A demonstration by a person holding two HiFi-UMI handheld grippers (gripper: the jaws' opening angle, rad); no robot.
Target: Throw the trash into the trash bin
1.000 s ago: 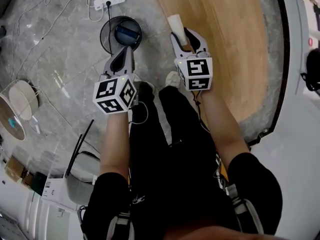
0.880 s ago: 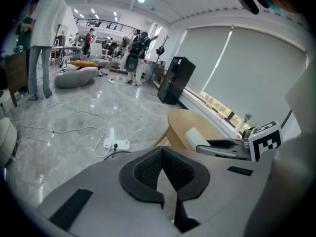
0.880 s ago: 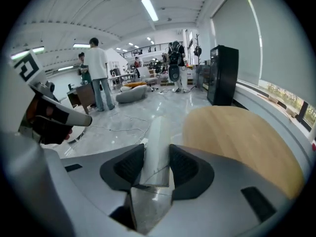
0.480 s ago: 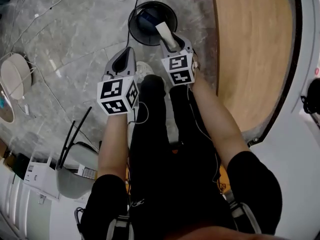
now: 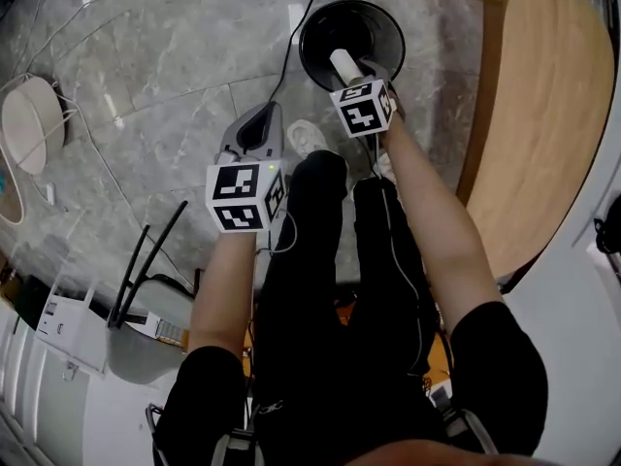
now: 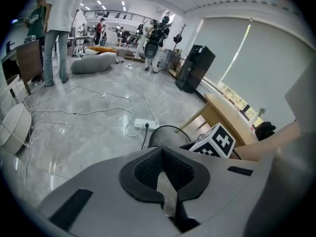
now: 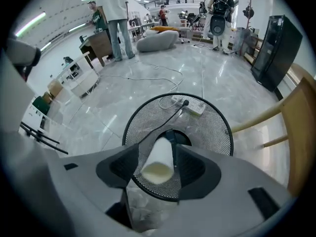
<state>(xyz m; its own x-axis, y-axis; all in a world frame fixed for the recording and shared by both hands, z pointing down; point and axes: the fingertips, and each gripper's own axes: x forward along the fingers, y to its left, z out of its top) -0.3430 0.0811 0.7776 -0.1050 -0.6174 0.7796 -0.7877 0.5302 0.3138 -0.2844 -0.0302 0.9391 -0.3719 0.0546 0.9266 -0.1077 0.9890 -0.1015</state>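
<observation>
Head view: wooden surface [image 5: 543, 124] now lies at the right edge, well clear of the work; a second ago the right gripper was over it. Black mesh trash bin [image 5: 318, 32] sits upper centre. Right gripper [image 5: 354, 74] is now above its mouth, jaws just opening and slack around the white cup [image 5: 340, 63], which lies between them over the bin. Left gripper [image 5: 260, 119] sits lower left of the bin, jaws closed, empty. Judgement: drop imminent.

No lettering, brand, number or sign can be read anywhere in the scene. The cubes on the left gripper [image 5: 255, 129] and the right gripper [image 5: 351, 66] carry only black-and-white square marker patterns, with no words or figures.
</observation>
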